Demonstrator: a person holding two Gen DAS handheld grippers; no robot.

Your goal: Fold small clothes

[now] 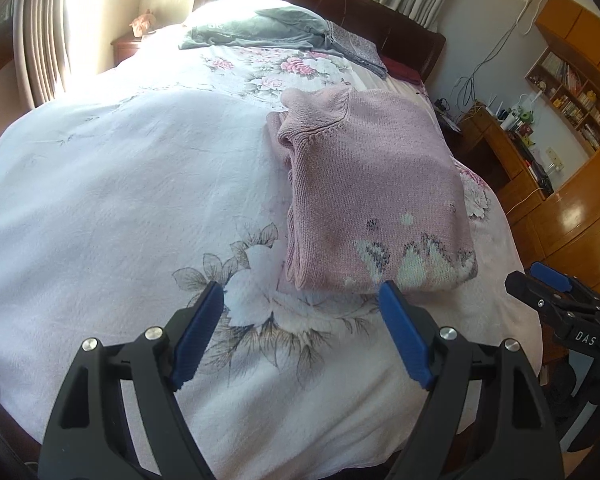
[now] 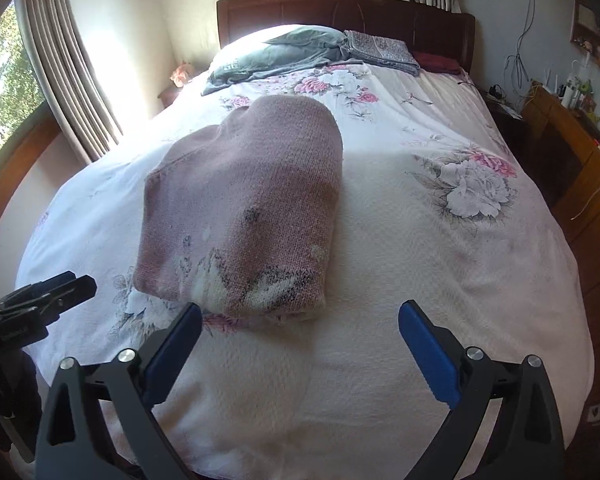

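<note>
A pink knitted sweater (image 1: pixel 364 184) (image 2: pixel 248 216) with a white and grey pattern lies folded into a compact rectangle on the bed. My left gripper (image 1: pixel 302 300) hangs open just short of its near edge, nothing between the blue pads. My right gripper (image 2: pixel 300 320) is also open, near the sweater's near right corner, holding nothing. Each gripper shows at the edge of the other's view: the right one (image 1: pixel 556 292) and the left one (image 2: pixel 52 292).
The bed carries a white floral quilt (image 1: pixel 120 200) (image 2: pixel 440 240). A grey garment (image 2: pixel 276 56) and a folded patterned cloth (image 2: pixel 380 50) lie by the dark headboard (image 2: pixel 340 8). A wooden desk and shelves (image 1: pixel 540 152) stand to the right, curtains and a nightstand to the left.
</note>
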